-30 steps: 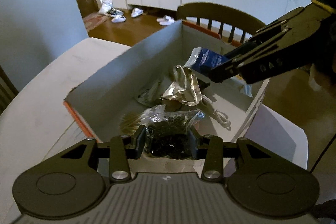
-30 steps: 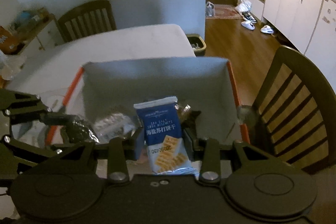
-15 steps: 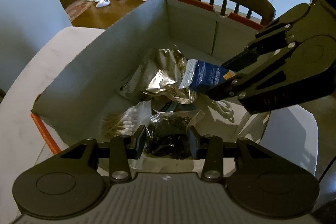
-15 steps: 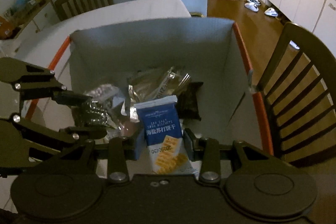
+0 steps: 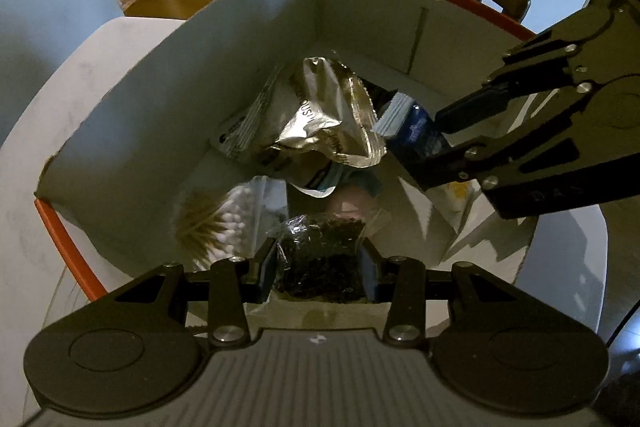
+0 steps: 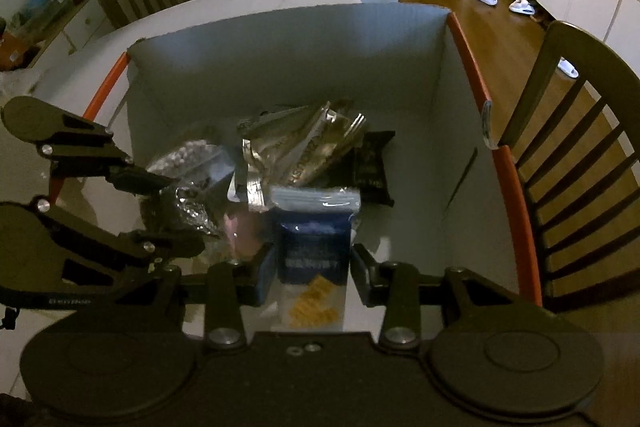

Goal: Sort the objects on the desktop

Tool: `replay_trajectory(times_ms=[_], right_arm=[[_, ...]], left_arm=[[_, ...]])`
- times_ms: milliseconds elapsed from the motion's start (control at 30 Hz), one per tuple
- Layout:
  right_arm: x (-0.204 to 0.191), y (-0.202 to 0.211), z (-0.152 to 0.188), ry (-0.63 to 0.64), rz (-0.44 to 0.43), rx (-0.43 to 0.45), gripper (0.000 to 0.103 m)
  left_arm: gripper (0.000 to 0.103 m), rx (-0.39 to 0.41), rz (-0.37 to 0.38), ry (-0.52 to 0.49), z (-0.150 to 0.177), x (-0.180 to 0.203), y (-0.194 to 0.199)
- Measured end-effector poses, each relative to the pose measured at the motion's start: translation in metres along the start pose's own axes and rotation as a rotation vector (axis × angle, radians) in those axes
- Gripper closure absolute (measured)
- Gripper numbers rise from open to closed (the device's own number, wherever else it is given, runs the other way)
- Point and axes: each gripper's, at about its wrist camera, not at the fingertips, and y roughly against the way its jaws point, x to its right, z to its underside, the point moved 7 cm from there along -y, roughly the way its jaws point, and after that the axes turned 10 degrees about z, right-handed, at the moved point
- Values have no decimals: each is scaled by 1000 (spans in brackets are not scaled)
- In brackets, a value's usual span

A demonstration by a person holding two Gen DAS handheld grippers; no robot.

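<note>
the left gripper (image 5: 319, 265) is pinched shut on a clear bag of dark bits (image 5: 322, 251), low inside the box (image 5: 168, 115). the right gripper (image 6: 313, 269) is squeezed on a blue cracker pack (image 6: 314, 239) and holds it inside the same box. a shiny silver bag (image 5: 320, 125) lies in the middle of the box, with a bag of cotton swabs (image 5: 228, 215) to its left. the box sits on a white worktop (image 5: 52, 99). a wooden chair (image 6: 576, 163) stands beside it.

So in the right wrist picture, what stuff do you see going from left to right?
Left gripper holding a clear bag of dark bits → blue cracker packet in the right gripper → box's orange rim → wooden chair.
</note>
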Motion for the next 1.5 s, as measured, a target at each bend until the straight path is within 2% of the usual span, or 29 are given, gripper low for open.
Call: replay_trajectory(times_ms=[100, 167, 233, 367, 467, 600, 967, 1067, 1367, 1400, 1433, 1500], right_arm=[[0, 4, 0, 1, -12, 3, 59], [0, 8, -1, 5, -17, 13, 55], [0, 12, -1, 8, -21, 22, 52], [2, 19, 0, 8, -24, 30, 52], [3, 23, 0, 4, -28, 39, 47], [3, 32, 0, 0, -48, 65, 39], [-18, 61, -1, 58, -84, 105, 38], [-26, 71, -2, 72, -85, 127, 31], [-40, 91, -2, 87, -92, 154, 27], [-41, 92, -2, 88, -93, 156, 26], [-42, 94, -1, 89, -93, 158, 25], [-44, 98, 0, 90, -90, 167, 15]], left_arm=[[61, -3, -4, 6, 1, -1, 1], [57, -1, -11, 16, 2, -3, 2], [47, -3, -9, 32, 2, -6, 2], [46, 12, -4, 43, 3, -8, 6], [42, 31, -4, 51, 2, -7, 11], [23, 72, -13, 71, 2, -10, 26], [20, 172, 10, 118, 19, -7, 70], [19, 198, 26, 133, 24, -5, 79], [14, 253, 34, 186, 37, -1, 101], [13, 260, 29, 195, 39, -3, 103], [6, 268, 16, 206, 41, -5, 105], [0, 298, -10, 231, 46, -11, 113]])
